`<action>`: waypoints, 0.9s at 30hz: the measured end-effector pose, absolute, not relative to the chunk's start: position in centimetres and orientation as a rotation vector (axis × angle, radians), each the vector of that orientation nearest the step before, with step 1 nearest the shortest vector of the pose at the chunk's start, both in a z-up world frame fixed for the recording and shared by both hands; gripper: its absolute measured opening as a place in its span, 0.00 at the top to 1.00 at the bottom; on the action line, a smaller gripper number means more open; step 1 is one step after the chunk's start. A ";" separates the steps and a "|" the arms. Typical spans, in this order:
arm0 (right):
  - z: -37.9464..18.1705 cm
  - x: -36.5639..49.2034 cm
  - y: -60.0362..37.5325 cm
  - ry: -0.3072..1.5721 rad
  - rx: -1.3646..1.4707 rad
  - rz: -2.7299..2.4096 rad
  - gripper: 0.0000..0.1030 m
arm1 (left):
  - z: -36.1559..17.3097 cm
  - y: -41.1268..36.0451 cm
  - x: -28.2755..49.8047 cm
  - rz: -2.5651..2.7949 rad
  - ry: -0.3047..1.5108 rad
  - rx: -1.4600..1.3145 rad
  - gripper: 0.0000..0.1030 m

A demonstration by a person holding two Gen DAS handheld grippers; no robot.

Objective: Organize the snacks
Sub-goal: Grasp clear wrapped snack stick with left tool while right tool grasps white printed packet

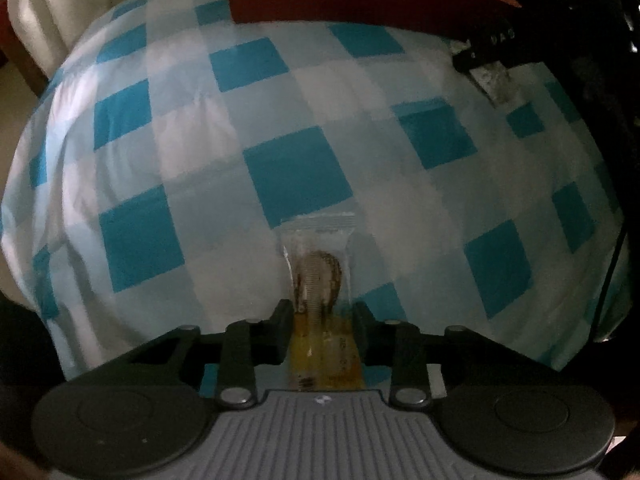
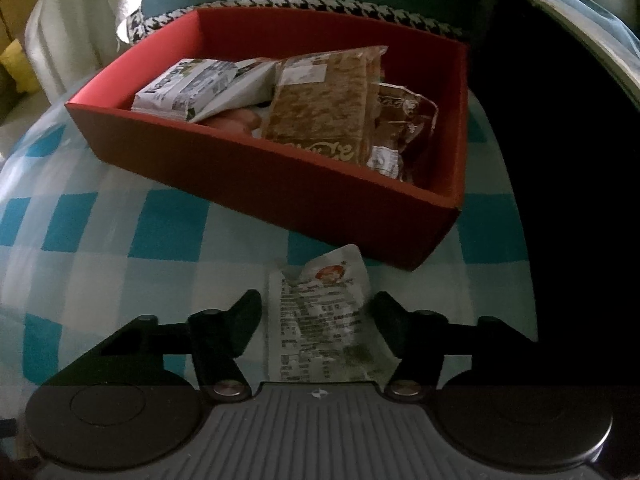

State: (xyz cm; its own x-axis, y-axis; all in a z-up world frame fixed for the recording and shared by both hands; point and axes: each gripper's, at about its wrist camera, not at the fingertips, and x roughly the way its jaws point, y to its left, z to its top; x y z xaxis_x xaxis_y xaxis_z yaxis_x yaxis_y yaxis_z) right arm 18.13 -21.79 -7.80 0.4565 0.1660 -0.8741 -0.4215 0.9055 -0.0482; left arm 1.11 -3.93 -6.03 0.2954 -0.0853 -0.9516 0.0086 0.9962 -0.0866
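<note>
My left gripper [image 1: 322, 312] is shut on a clear and yellow snack packet [image 1: 318, 280] with a round brown biscuit inside, held above the blue checked cloth [image 1: 200, 140]. My right gripper [image 2: 316, 306] is open, its fingers on either side of a white snack packet [image 2: 320, 316] with small print and a red picture, lying on the cloth just in front of the red box [image 2: 280, 184]. The red box holds several snack packs, among them a brown pack [image 2: 324, 112] and a white printed pack [image 2: 188, 88]. The box edge [image 1: 360, 0] shows at the top of the left wrist view.
The other gripper [image 1: 492, 68] shows at the upper right of the left wrist view. A dark object [image 2: 560, 160] stands right of the box. A houndstooth cushion [image 2: 280, 2] and white fabric [image 2: 72, 32] lie behind the box.
</note>
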 end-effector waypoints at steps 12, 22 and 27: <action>-6.9 18.7 -23.7 1.050 -0.141 0.374 0.40 | -4.0 -3.3 6.8 -0.089 1.133 -0.089 0.79; -5.7 18.5 -24.4 1.035 -0.044 0.390 0.41 | -2.8 -2.7 10.7 -0.164 1.089 -0.168 0.79; -5.0 17.2 -24.0 1.028 -0.028 0.406 0.41 | -2.8 -2.6 11.3 -0.177 1.083 -0.183 0.79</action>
